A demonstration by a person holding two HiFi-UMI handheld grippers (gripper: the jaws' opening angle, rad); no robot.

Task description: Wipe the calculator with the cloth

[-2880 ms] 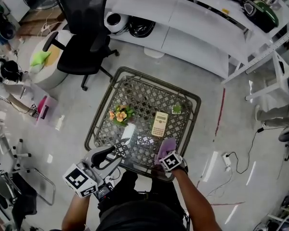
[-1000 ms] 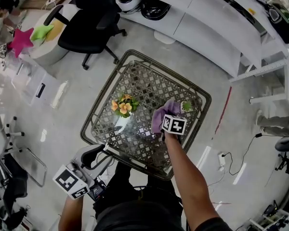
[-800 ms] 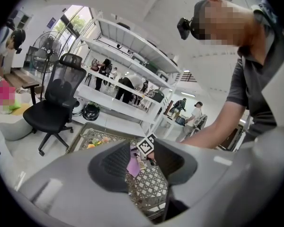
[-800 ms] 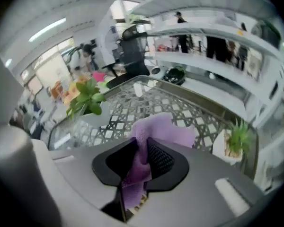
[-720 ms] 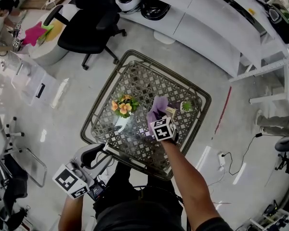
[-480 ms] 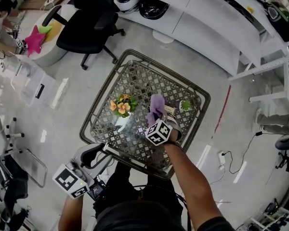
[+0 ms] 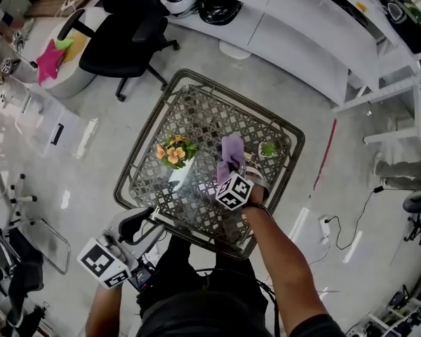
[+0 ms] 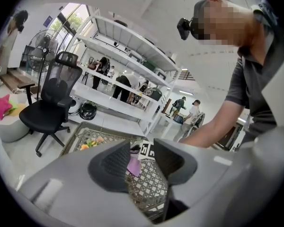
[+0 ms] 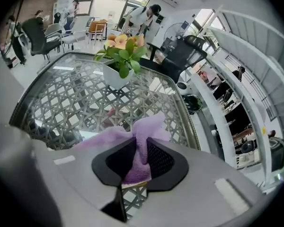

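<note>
Wicker tabletop (image 7: 196, 111) with a flower pot (image 7: 172, 153).
My right gripper (image 9: 141, 157) clamps its fingers on the purple cloth (image 7: 231, 149) just right of the pot — left gripper (image 8: 141, 161), fingers apart and empty, well short of it.

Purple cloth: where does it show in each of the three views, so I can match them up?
Head view: purple cloth at centre, right of the potted flowers.
Left gripper view: cloth small, low centre, far off beyond the open jaws.
Right gripper view: cloth low centre, clamped in the right gripper.
Shared landmark: the potted flowers, also at and.
</note>
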